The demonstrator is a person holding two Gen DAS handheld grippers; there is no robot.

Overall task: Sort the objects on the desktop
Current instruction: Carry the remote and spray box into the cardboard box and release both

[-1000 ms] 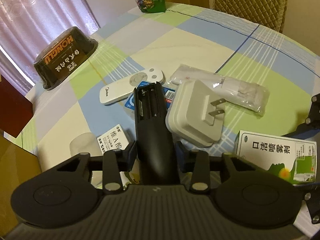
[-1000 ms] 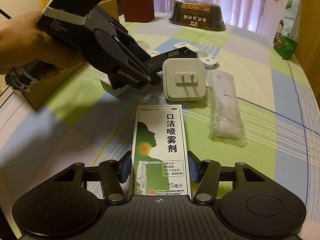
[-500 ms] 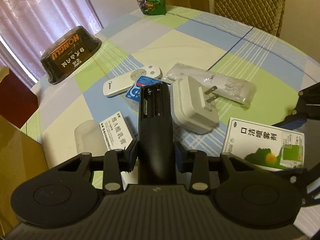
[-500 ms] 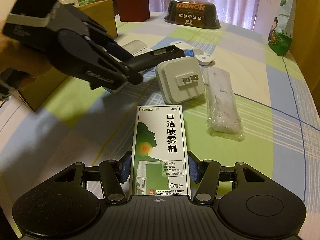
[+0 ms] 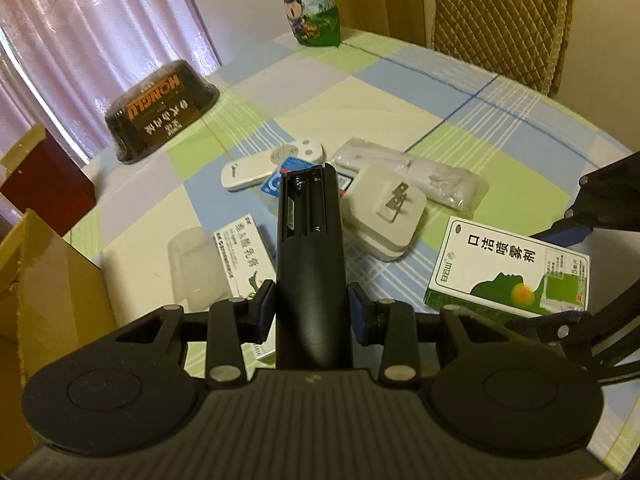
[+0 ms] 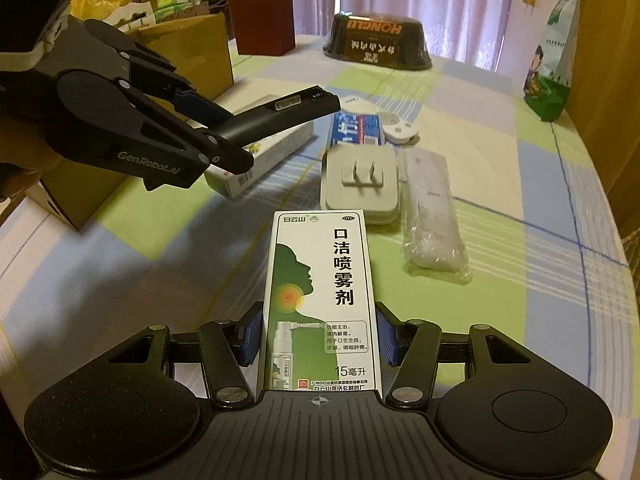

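Bench [image 6: 500, 152]: checked cloth. Cardboard box [image 6: 192, 52]: at its left edge. My left tool [image 5: 312, 312]: clamped on a black remote [image 5: 310, 248], battery bay open, held above the bench. My right tool [image 6: 318, 338]: clamped on a green-and-white medicine box [image 6: 320, 292]. White plug adapter [image 6: 360, 180]: lying on the bench beyond it.

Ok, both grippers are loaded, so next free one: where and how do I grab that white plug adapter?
Take the white plug adapter across its two flat side walls, coming straight down from above. It lies flat with prongs pointing up, so keep the fingers outside them. The sealed plastic packet crowds its right side and the spray box its near edge, so nudge it clear first if necessary.
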